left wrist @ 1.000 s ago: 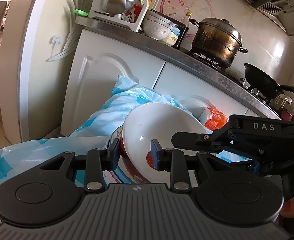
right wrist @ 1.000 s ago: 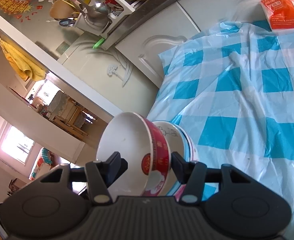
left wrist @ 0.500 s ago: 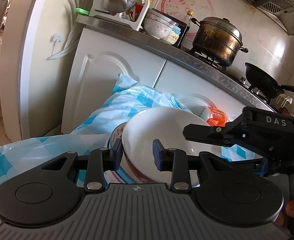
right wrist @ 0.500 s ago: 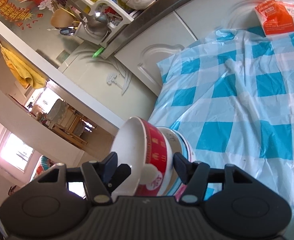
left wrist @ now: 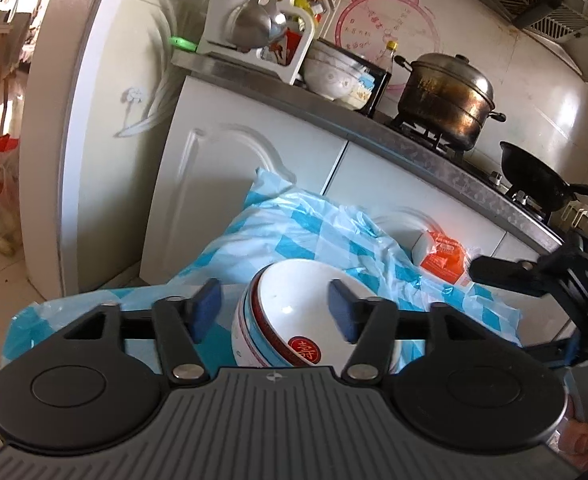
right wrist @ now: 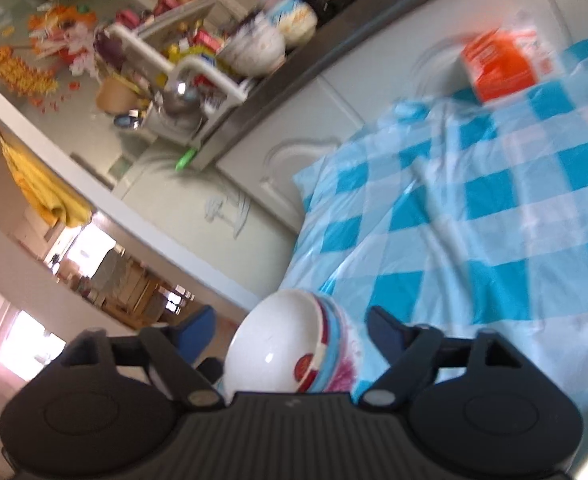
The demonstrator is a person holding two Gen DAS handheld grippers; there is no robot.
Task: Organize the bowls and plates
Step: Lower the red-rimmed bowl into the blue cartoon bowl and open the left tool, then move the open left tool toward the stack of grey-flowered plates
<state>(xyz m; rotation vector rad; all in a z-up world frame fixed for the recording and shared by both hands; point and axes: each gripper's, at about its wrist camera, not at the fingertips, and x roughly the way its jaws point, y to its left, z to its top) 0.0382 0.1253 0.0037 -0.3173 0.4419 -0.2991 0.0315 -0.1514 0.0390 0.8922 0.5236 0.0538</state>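
The bowl (left wrist: 294, 308), white inside with a red band and a round red medallion bearing a Chinese character on its outer wall, sits nested in a stack of bowls (left wrist: 243, 320) at the lower centre of the left wrist view, on the table (left wrist: 314, 228) covered by a blue-and-white checked plastic sheet. The left claw (left wrist: 274, 310) is released: its blue-padded fingers (left wrist: 206, 308) stand wide apart, one on each side of the stack, and neither pad clearly touches a rim. The right claw (right wrist: 290, 336) is likewise spread open, its fingers either side of the same bowl (right wrist: 274, 356), which in the blurred right wrist view appears at the lower centre, with pale blue and pink-patterned bowls under it. At the right edge of the left wrist view the right claw's black body (left wrist: 554, 276) shows, with part of some white lettering too cut off to read.

An orange packet (left wrist: 444, 258) with white print too small to read lies right of centre on the sheet. On the kitchen counter in the upper part of the frame stand a white utensil rack (left wrist: 254, 32) with ladles, a steel pot (left wrist: 446, 96) and a black wok (left wrist: 542, 178). A pink cat-eared circular sticker (left wrist: 386, 28) with tiny illegible writing is on the wall at upper centre.
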